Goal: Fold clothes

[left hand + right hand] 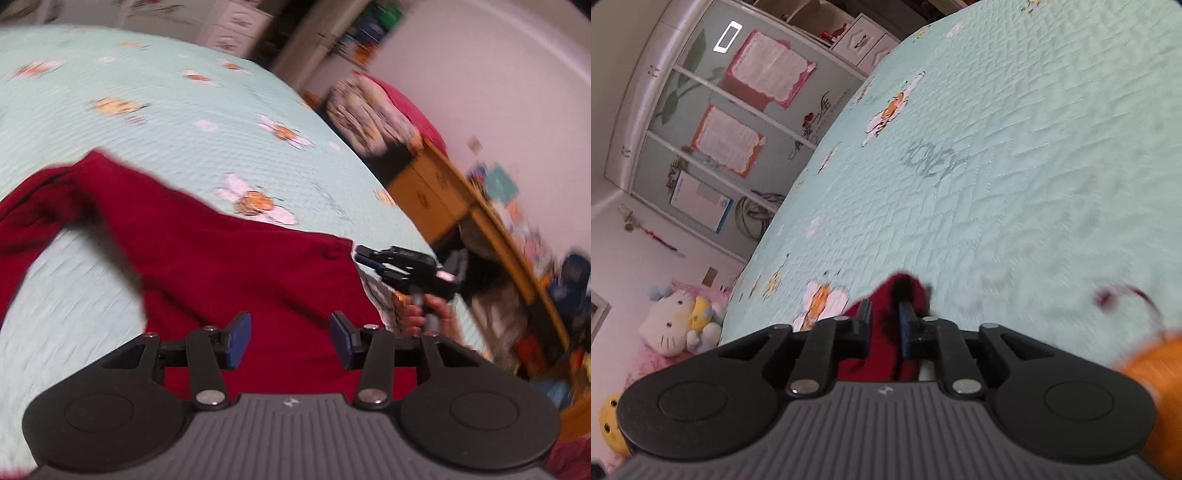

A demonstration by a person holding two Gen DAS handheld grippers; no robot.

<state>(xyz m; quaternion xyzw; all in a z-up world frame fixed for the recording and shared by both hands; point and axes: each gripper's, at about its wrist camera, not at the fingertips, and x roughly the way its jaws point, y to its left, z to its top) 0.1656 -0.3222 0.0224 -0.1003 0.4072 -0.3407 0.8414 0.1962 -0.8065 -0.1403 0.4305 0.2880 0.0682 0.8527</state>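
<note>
One red garment (right claw pinching it), two claws.

Both wrist cameras look along their fingers, low over the same quilted bedspread.

Dark red garment spread rumpled on the bedspread, one corner pinched.

Bedroom: quilted bedspread, plush toys, wardrobe.
</note>
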